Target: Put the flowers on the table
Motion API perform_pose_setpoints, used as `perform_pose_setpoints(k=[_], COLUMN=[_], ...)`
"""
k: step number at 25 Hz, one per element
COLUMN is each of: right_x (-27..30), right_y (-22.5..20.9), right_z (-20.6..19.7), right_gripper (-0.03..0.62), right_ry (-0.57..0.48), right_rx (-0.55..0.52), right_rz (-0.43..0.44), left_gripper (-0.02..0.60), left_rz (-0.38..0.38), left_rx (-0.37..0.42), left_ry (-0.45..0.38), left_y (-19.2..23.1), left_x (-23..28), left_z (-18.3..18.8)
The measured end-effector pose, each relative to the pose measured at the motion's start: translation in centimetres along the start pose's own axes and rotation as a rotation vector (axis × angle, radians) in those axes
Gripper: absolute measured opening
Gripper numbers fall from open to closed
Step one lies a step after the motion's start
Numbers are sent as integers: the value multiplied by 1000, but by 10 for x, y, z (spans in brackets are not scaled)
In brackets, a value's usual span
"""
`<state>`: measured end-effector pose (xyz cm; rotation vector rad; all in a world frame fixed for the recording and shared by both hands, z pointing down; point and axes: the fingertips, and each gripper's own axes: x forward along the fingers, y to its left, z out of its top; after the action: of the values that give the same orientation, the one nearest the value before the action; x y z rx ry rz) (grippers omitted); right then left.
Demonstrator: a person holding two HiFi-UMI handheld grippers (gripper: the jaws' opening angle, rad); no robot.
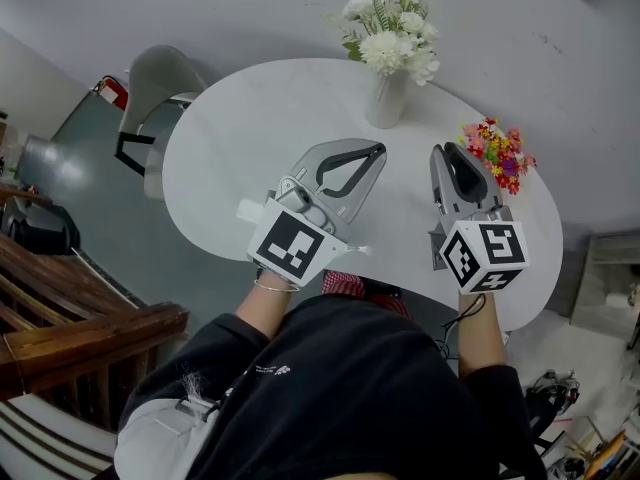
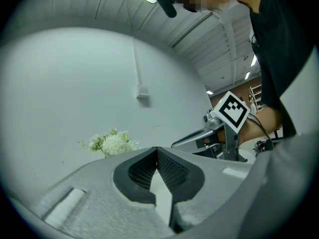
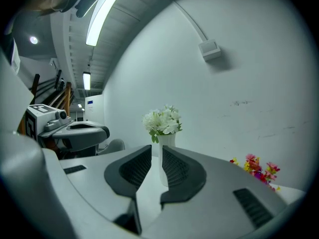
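Since the white flowers (image 1: pixel 392 36) stand upright in their vase (image 1: pixel 387 98) at the far side of the table (image 1: pixel 240 138), and a small bunch of coloured flowers (image 1: pixel 497 154) lies on the tabletop near its right edge, the placing step looks done rather than in hand. Neither gripper carries anything. If more is wanted, it is probably only tidying: the coloured flowers lie loose, with no vase to be seen. Moving them would call for the right gripper (image 1: pixel 441 153) to swing a little to its right and part its jaws wider before closing on the stems.

Both hands hold their tools level over the near half of the table, pointing away from the person towards the far wall, marker cubes up towards the head camera. The left gripper (image 1: pixel 379 152) slants rightwards towards the vase, and its jaws are pressed together at the tips with nothing between them. The right gripper points straight ahead, just left of the coloured flowers and apart from them. Its jaws stand almost together, a slim gap between the pads, through which the vase shows well beyond
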<state>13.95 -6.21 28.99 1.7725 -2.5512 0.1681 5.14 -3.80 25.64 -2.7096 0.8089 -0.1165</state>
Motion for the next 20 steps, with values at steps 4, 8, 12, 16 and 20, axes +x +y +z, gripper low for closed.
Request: perform_pose_setpoints(k=[4,8,12,16,20], right_x=[-14,-23,-27,-33,-36], right_y=[1,5,4,3,4], right_z=[-1,-2,-4,-4,-2], right_gripper=[66,41,29,23,18], right_ry=[-7,-8,6,7,-10], right_rx=[11,6,-46,-38,-32], right_rz=[12,23,6,3,13], left_gripper=[-2,-2,-2,-2,-2], left_rz=[-6,-8,0,-7,-39], left_rx=[3,26,31,36,43], left_ry=[13,27,53,74,78], left_y=[-10,-17,-18,-21,-26], left_x=[1,-1,-2,-6,-8], left_z=[-2,-4,-10,-15,-20])
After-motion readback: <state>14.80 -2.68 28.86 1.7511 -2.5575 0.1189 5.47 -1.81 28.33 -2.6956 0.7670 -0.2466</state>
